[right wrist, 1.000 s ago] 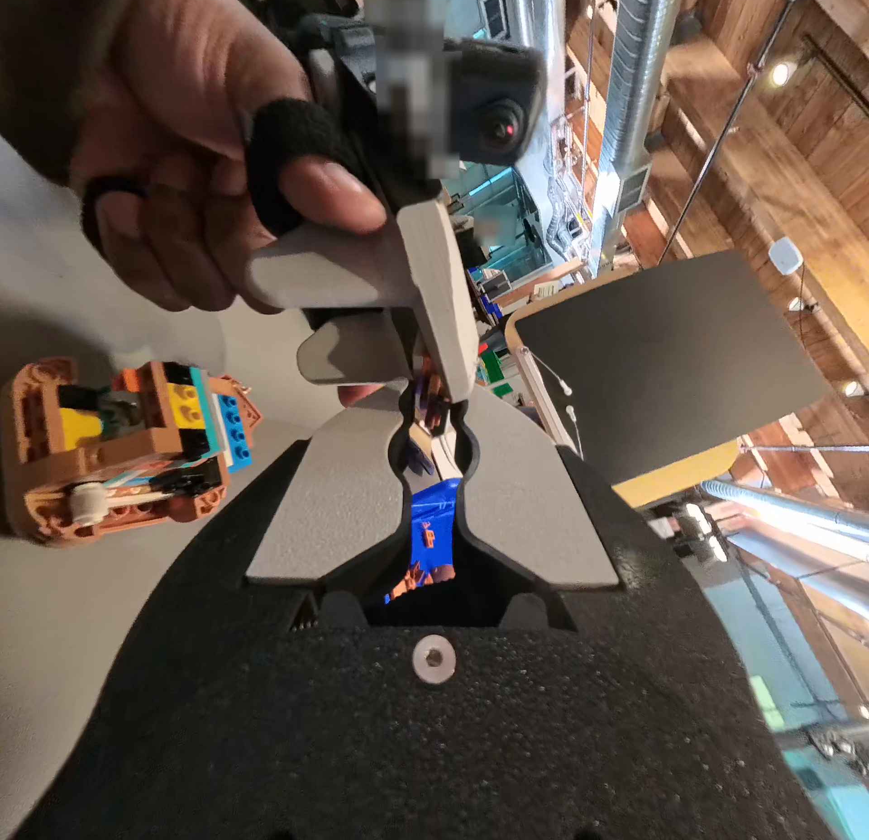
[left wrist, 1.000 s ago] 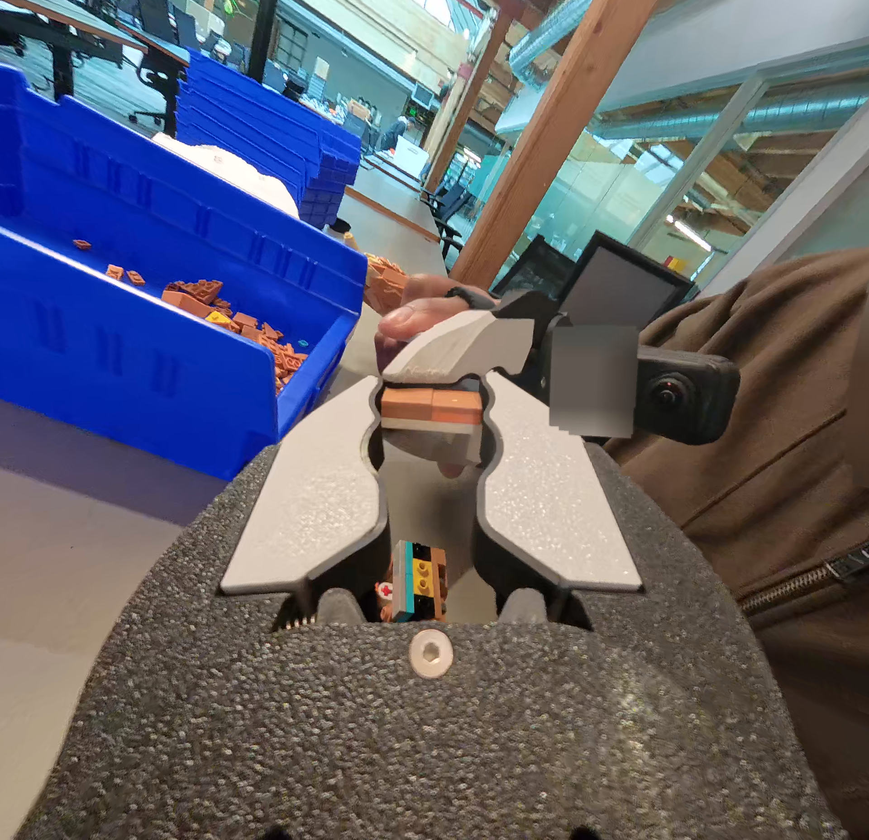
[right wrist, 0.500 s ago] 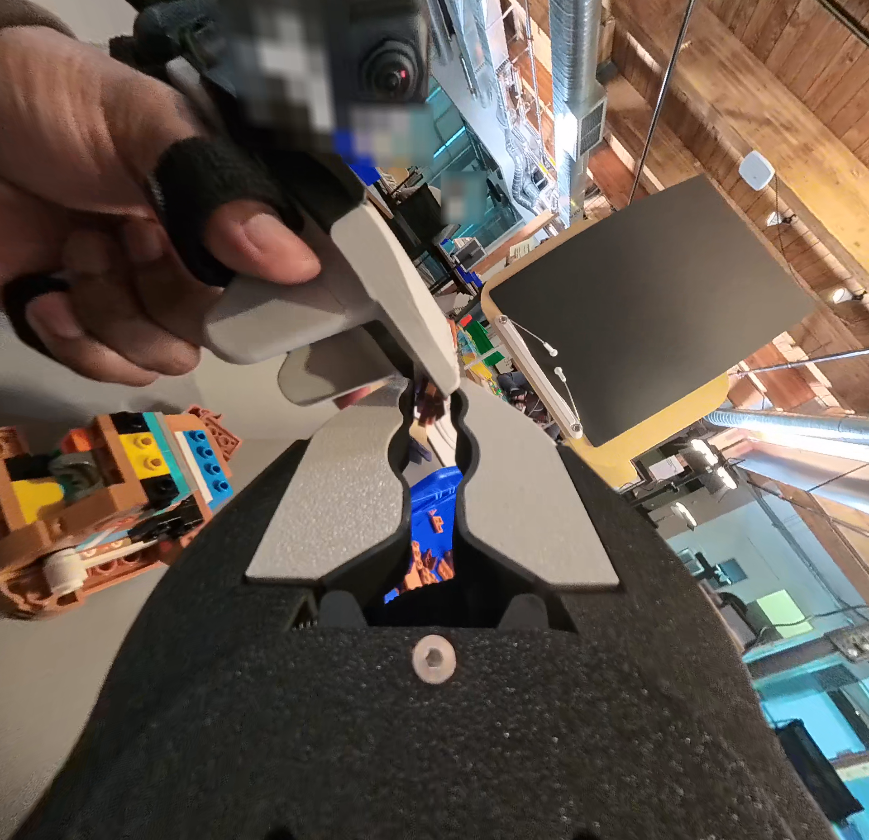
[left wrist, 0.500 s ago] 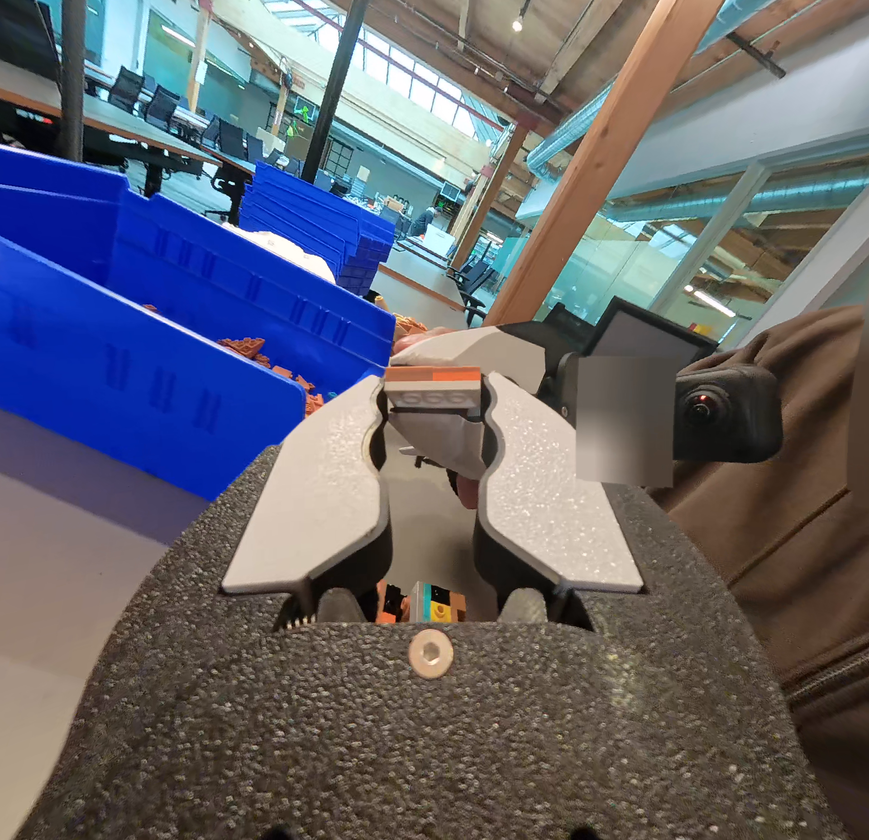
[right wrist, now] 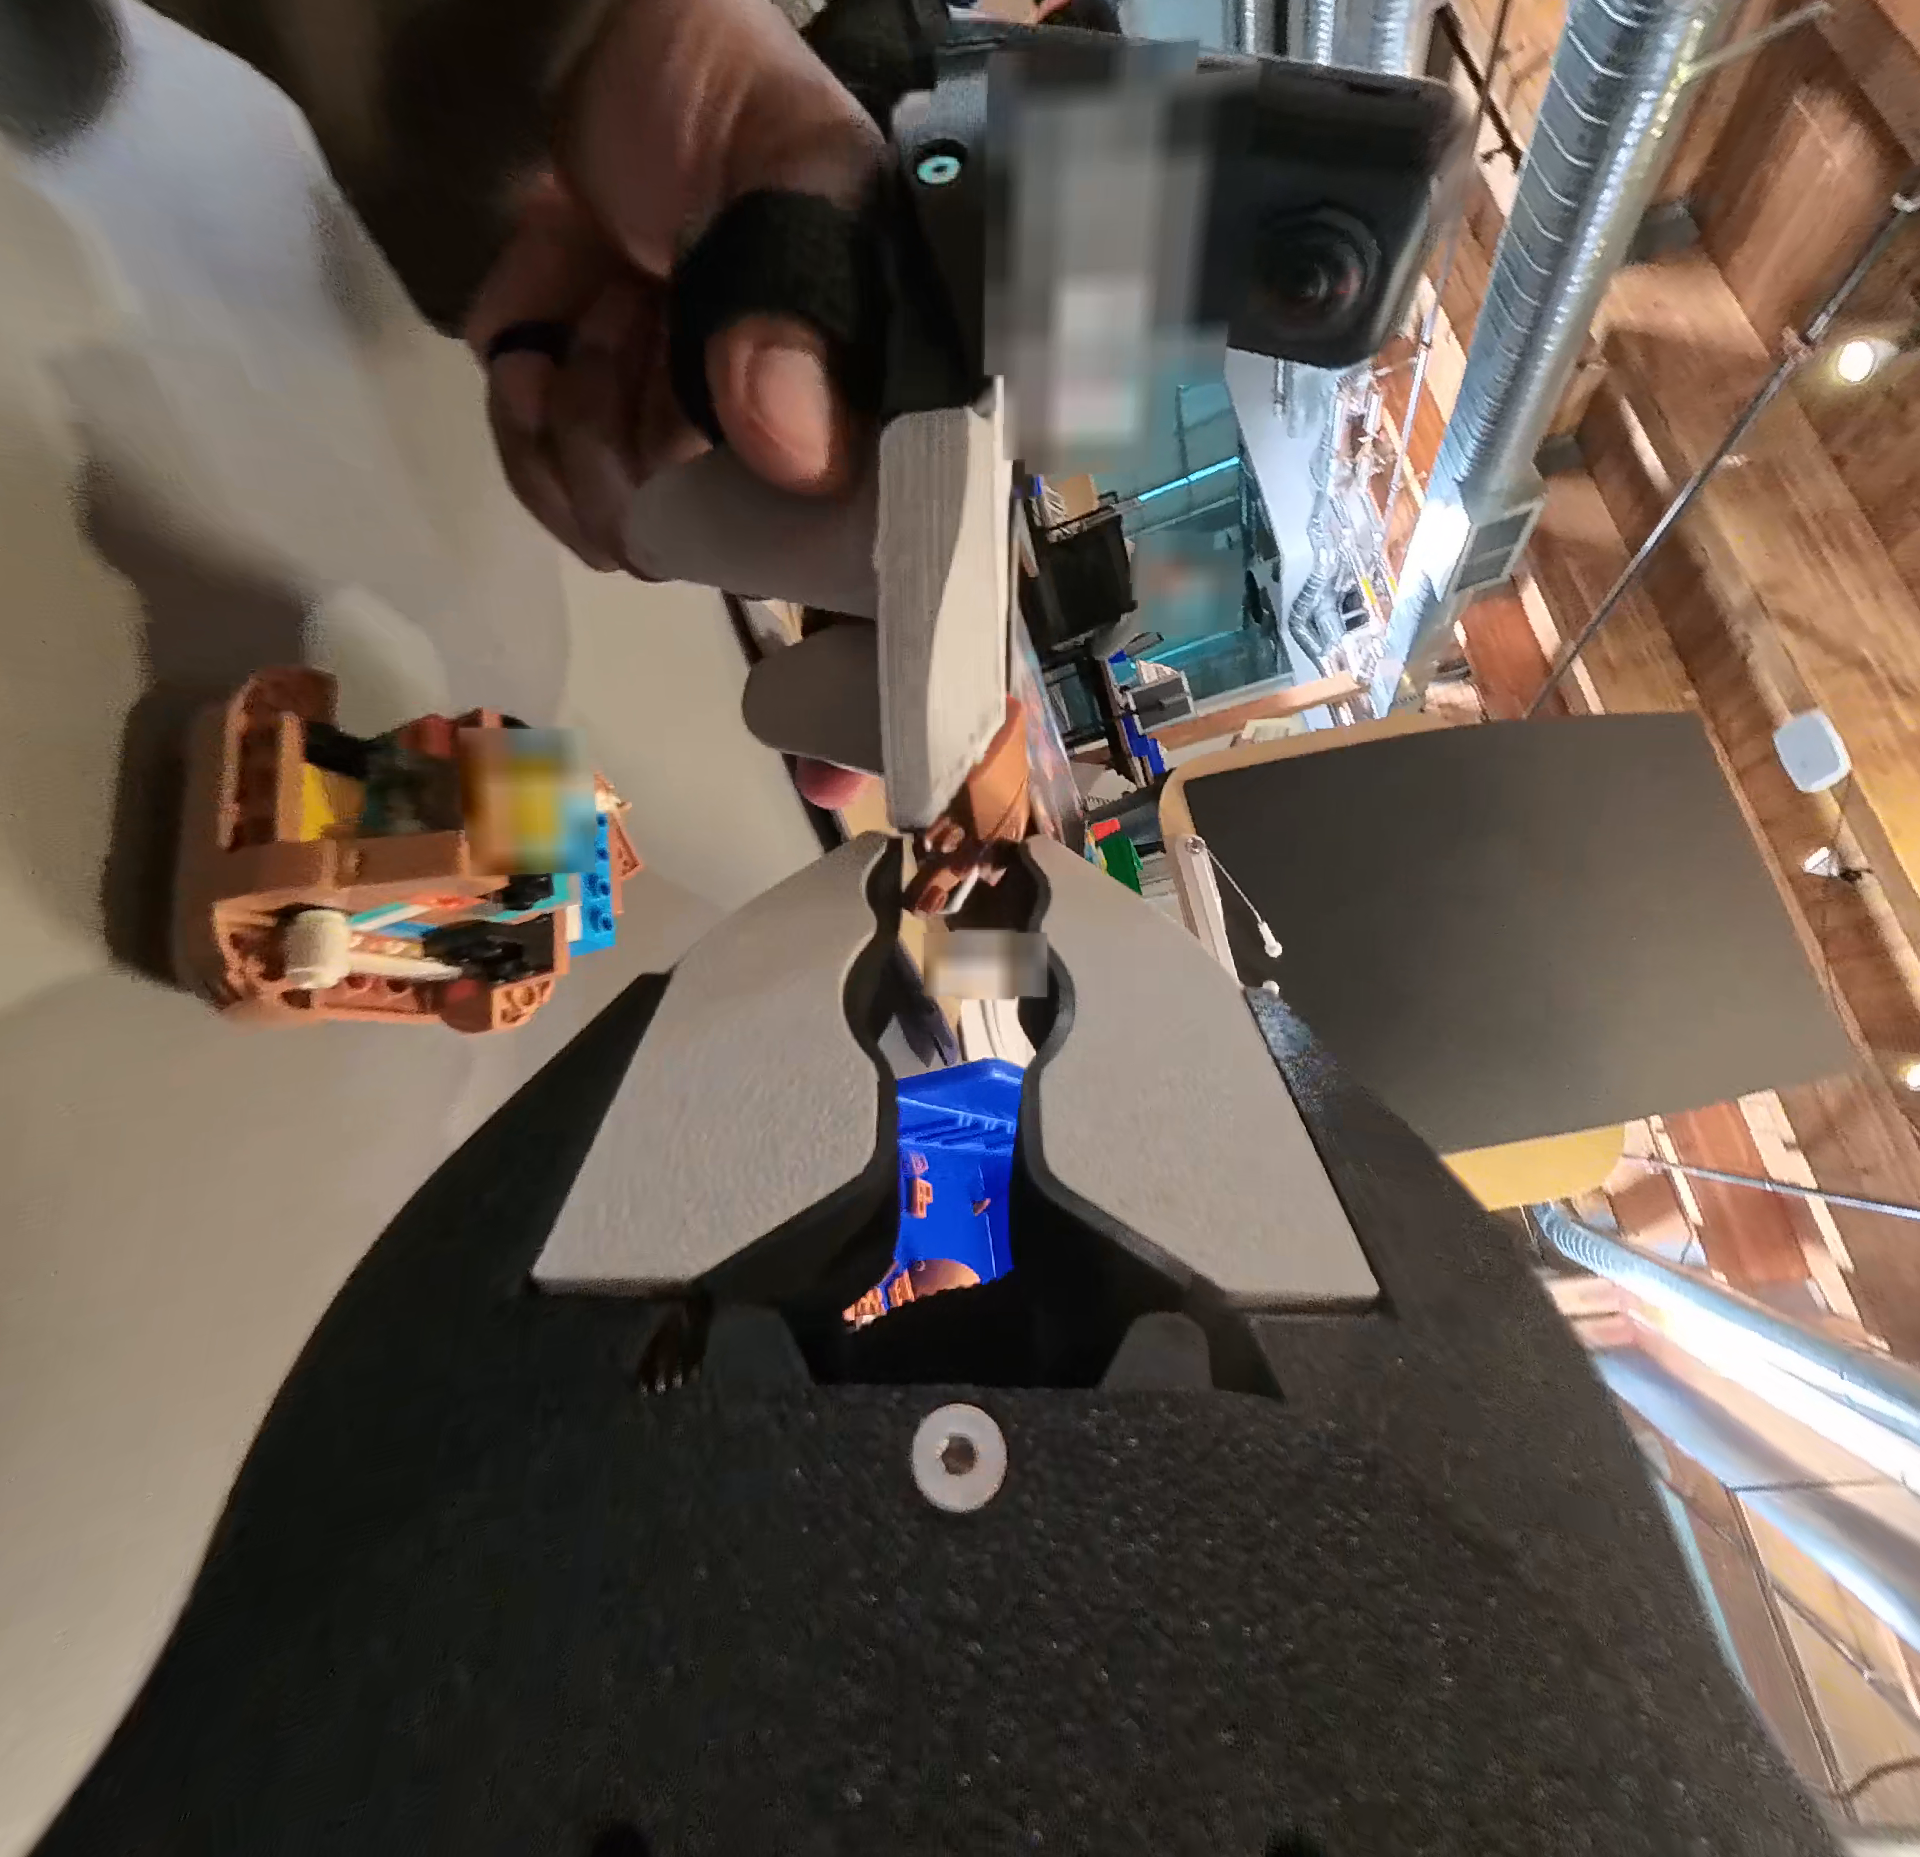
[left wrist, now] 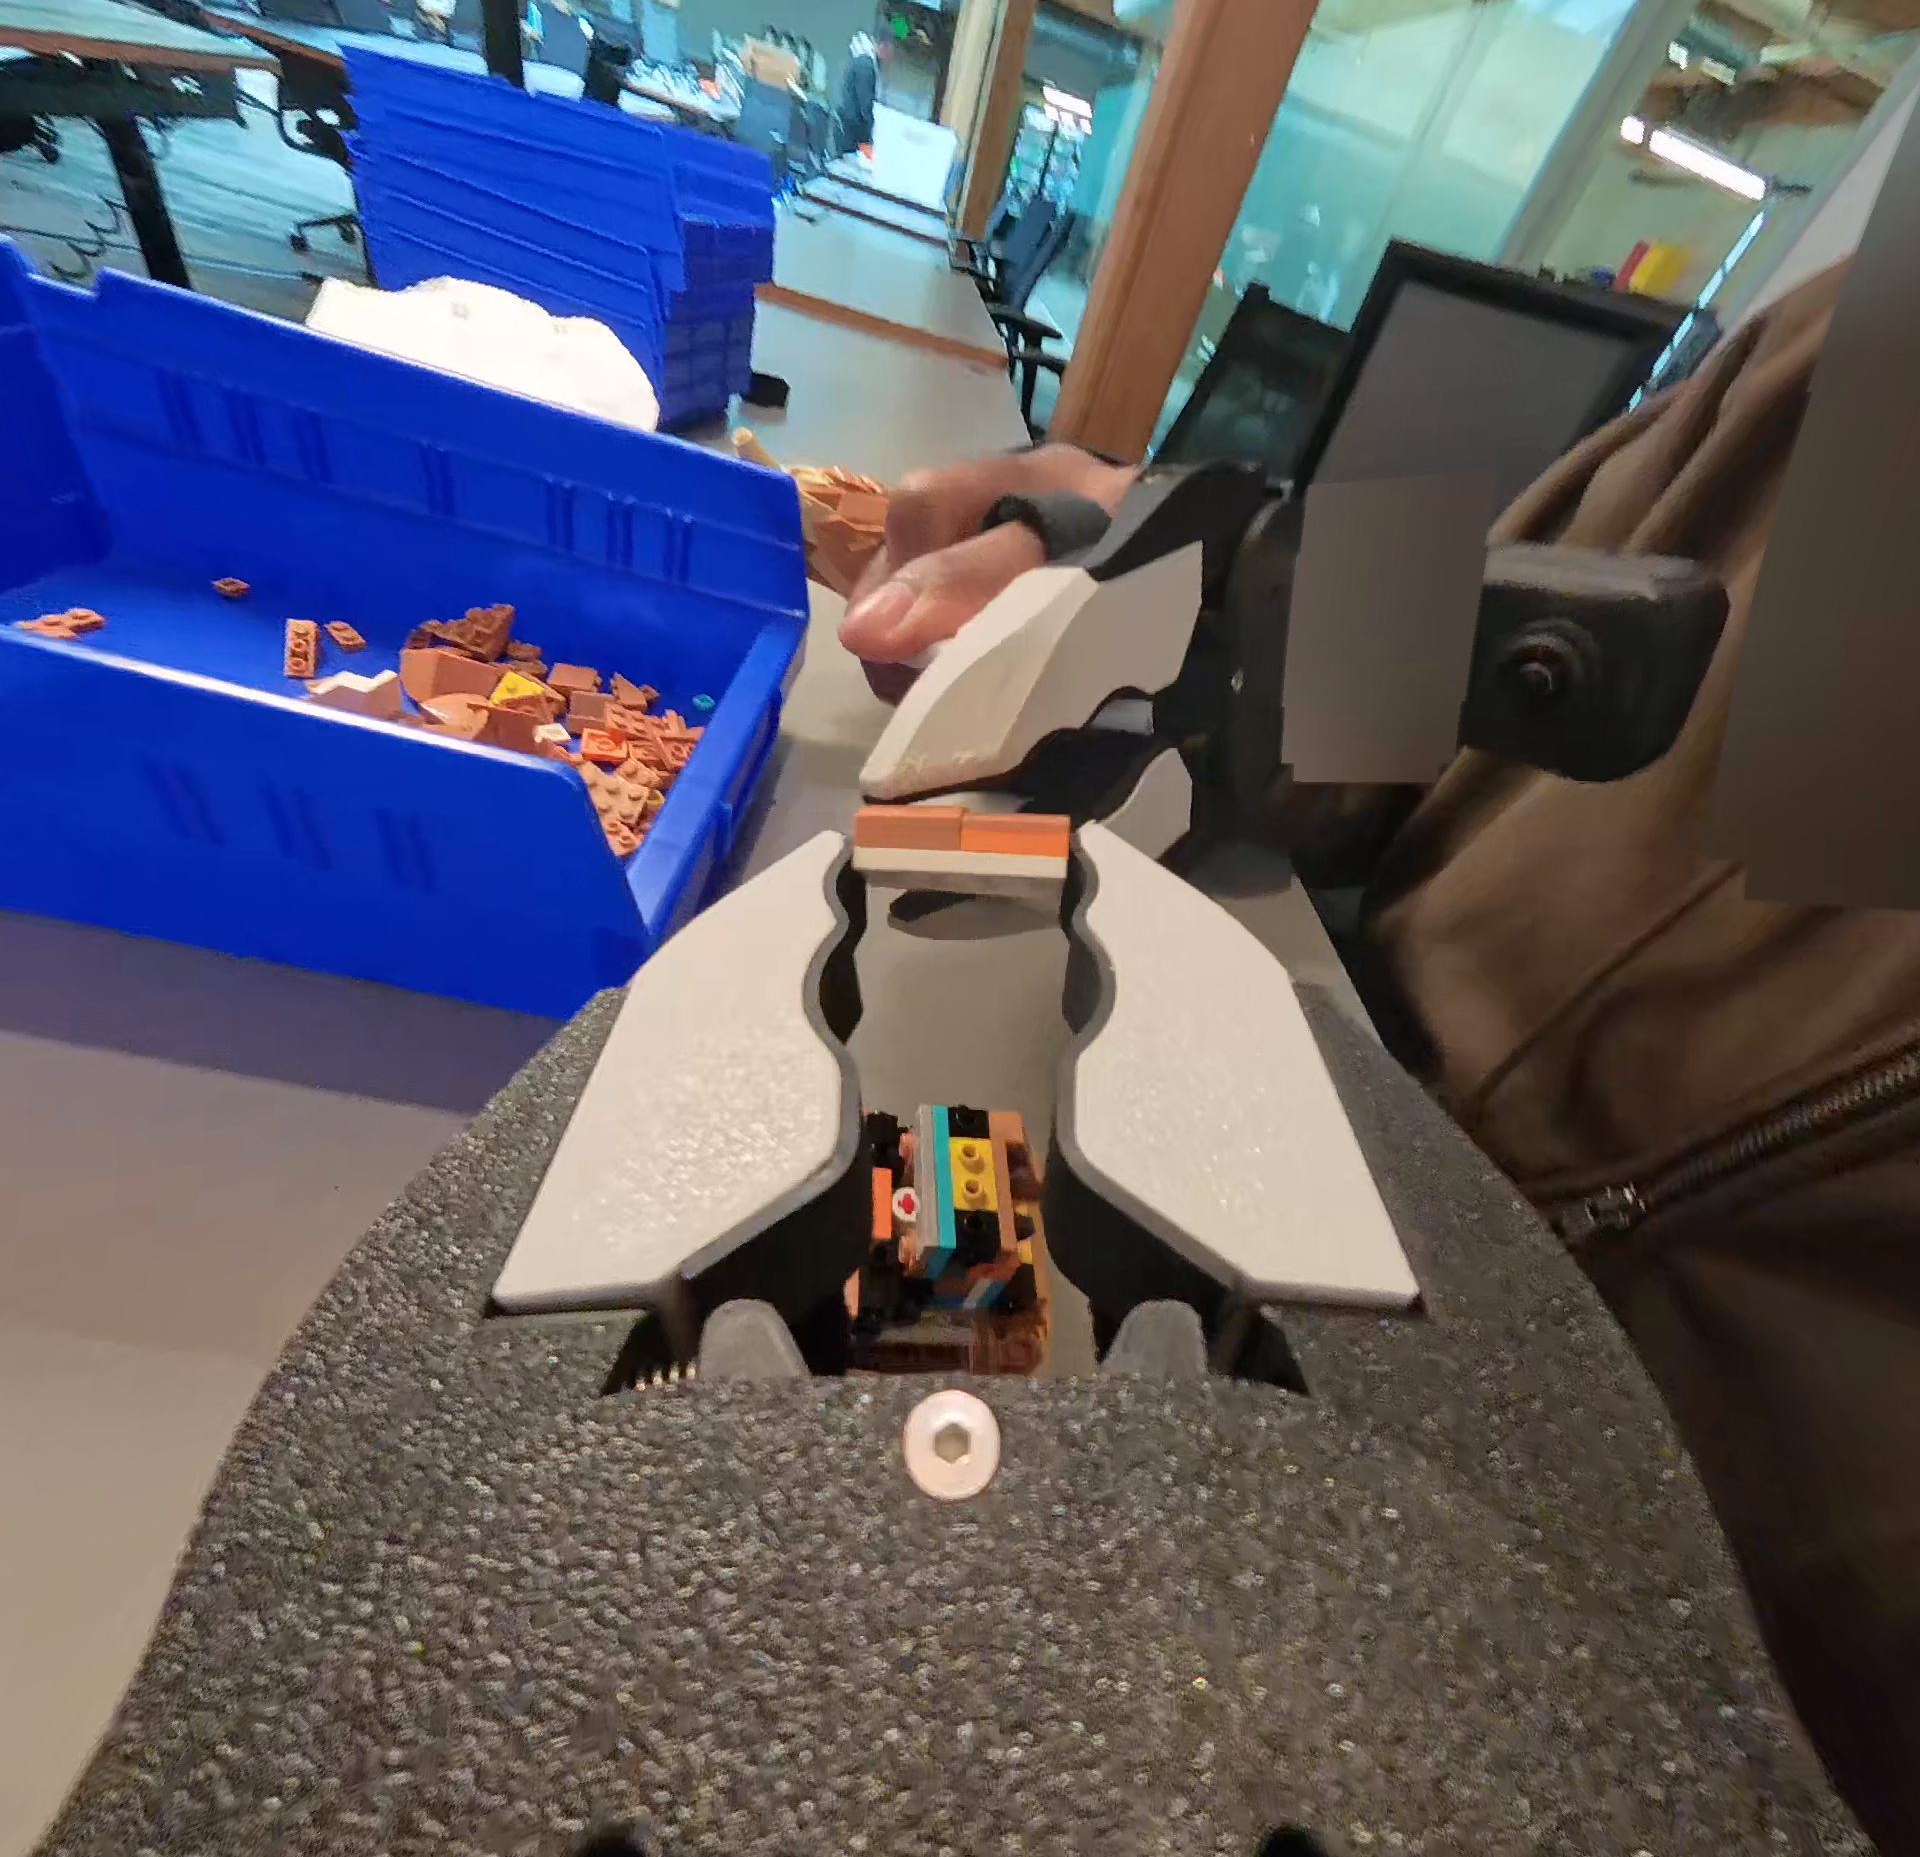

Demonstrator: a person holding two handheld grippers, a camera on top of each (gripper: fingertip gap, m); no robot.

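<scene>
My left gripper [left wrist: 961, 853] is shut on a small brick stack [left wrist: 961, 836], brown and orange plates on a white one, held above the grey table [left wrist: 208, 1236]. My right gripper [right wrist: 956, 857] meets it head-on, with one jaw above the stack and one below, closed on the same stack [right wrist: 961, 851]. A hand holds it. Its upper finger [left wrist: 997, 675] shows in the left wrist view. A finger [right wrist: 940, 612] of the left gripper shows in the right wrist view. A many-coloured brick model [left wrist: 961, 1215] sits on the table under the left gripper, and left of the right gripper [right wrist: 384, 862].
A blue bin [left wrist: 312, 799] with several loose brown bricks stands at the left, and shows below in the right wrist view [right wrist: 951, 1111]. Stacked blue bins [left wrist: 540, 207] and a wooden post [left wrist: 1174, 186] lie farther back. A person's brown jacket [left wrist: 1662, 1028] is close on the right. My two grippers' fingertips are within a few centimetres of each other.
Both grippers keep their hold on the stack. The left view has tilted back down, so the bin's bricks and the model show again. The right view has swung and blurred.
</scene>
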